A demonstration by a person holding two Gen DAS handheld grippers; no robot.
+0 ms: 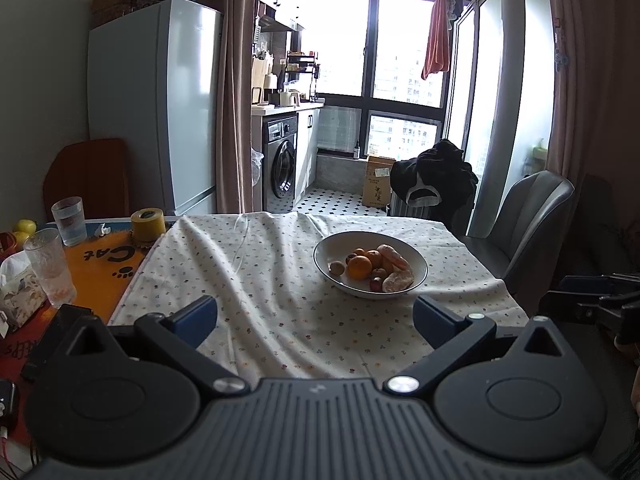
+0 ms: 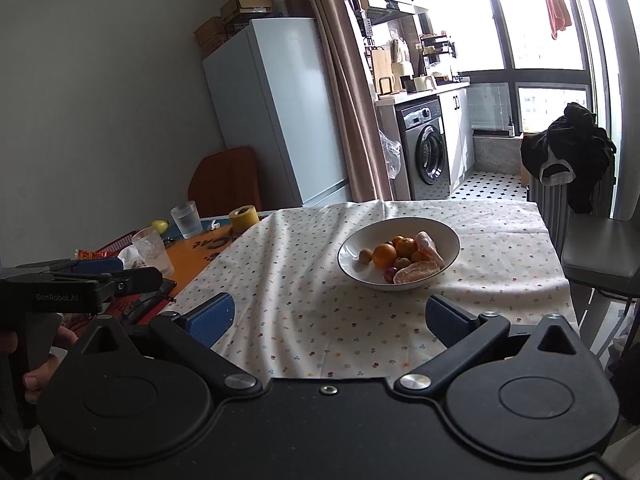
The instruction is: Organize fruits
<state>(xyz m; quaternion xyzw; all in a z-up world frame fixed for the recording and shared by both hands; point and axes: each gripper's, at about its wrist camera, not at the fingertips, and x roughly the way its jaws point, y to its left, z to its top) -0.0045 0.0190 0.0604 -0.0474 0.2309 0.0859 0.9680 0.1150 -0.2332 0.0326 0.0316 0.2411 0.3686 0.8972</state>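
Note:
A white bowl (image 1: 416,258) (image 2: 350,250) stands on the flowered tablecloth (image 1: 260,272) (image 2: 304,280). It holds oranges (image 1: 359,267) (image 2: 385,255), a kiwi (image 1: 337,267) (image 2: 365,256), a small red fruit (image 1: 375,284) (image 2: 389,275) and peeled pale-orange segments (image 1: 397,282) (image 2: 416,271). My left gripper (image 1: 316,320) is open over the cloth, short of the bowl, with nothing between its blue pads. My right gripper (image 2: 329,316) is open too, also short of the bowl. The left gripper (image 2: 100,270) shows at the left of the right wrist view, held by a hand (image 2: 36,382).
On an orange mat (image 1: 100,268) to the left stand two glasses (image 1: 69,220) (image 1: 49,266), a yellow tape roll (image 1: 148,224) (image 2: 244,218), a tissue pack (image 1: 18,288) and yellow fruit (image 1: 26,226) (image 2: 159,225). A grey chair (image 1: 536,224) (image 2: 600,256) stands at the table's right.

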